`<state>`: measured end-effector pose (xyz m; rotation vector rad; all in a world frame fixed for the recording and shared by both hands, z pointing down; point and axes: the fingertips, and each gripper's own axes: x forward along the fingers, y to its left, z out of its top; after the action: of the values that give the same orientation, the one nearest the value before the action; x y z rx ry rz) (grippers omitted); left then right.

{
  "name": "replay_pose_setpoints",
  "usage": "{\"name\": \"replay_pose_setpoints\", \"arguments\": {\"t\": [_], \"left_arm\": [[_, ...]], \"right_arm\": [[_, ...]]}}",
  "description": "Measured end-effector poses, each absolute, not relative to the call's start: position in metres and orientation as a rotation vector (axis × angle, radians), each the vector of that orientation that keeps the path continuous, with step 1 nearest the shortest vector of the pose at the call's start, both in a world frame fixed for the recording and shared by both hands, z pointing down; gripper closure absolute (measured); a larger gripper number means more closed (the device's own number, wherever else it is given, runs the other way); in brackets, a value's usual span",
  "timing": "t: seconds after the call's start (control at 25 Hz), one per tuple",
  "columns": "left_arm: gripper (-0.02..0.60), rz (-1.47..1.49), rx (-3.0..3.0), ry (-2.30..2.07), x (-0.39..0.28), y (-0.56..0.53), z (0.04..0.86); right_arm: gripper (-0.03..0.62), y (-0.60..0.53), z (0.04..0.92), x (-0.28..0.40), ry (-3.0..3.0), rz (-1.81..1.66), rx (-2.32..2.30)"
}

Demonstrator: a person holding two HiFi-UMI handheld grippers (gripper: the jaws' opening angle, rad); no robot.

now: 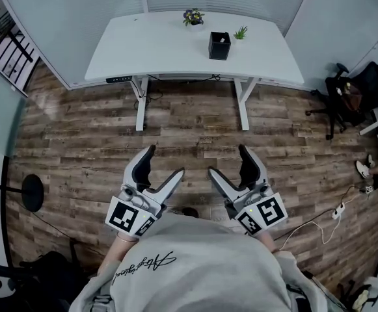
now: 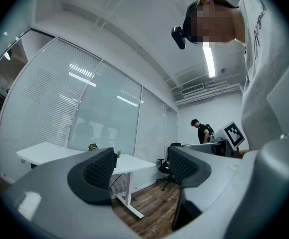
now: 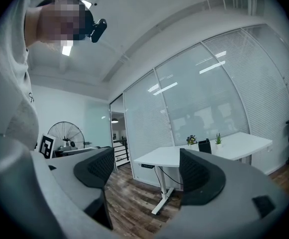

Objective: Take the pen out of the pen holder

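Note:
A black square pen holder [image 1: 219, 45] stands on the white desk [image 1: 149, 51] far ahead; in the right gripper view the holder [image 3: 204, 146] shows small on that desk [image 3: 234, 146]. No pen can be made out at this distance. My left gripper [image 1: 164, 164] and right gripper [image 1: 228, 161] are held close to the person's chest over the floor, well short of the desk. Both stand open with nothing between the jaws. The left gripper [image 2: 140, 166] looks toward the desk's end [image 2: 134, 162]; the right gripper [image 3: 146, 169] looks across the room.
Two small potted plants [image 1: 193, 17] [image 1: 241, 32] sit near the holder. A black office chair [image 1: 345, 93] stands at the right, a fan base [image 1: 31, 192] at the left. A power strip and white cable [image 1: 337, 211] lie on the wood floor. Another person [image 2: 203, 132] stands far off.

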<state>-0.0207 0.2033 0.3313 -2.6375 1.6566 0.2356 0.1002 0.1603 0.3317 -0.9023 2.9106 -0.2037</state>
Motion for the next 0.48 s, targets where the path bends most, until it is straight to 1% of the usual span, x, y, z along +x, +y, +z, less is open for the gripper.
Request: {"name": "replay_pose_setpoints", "arguments": {"t": [0.48], "left_arm": [[0.244,0.271,-2.660,1.630,-0.020,0.189,0.329]], "right_arm": [[0.203,0.153,0.332,0.098,2.907,-0.205,-0.911]]}}
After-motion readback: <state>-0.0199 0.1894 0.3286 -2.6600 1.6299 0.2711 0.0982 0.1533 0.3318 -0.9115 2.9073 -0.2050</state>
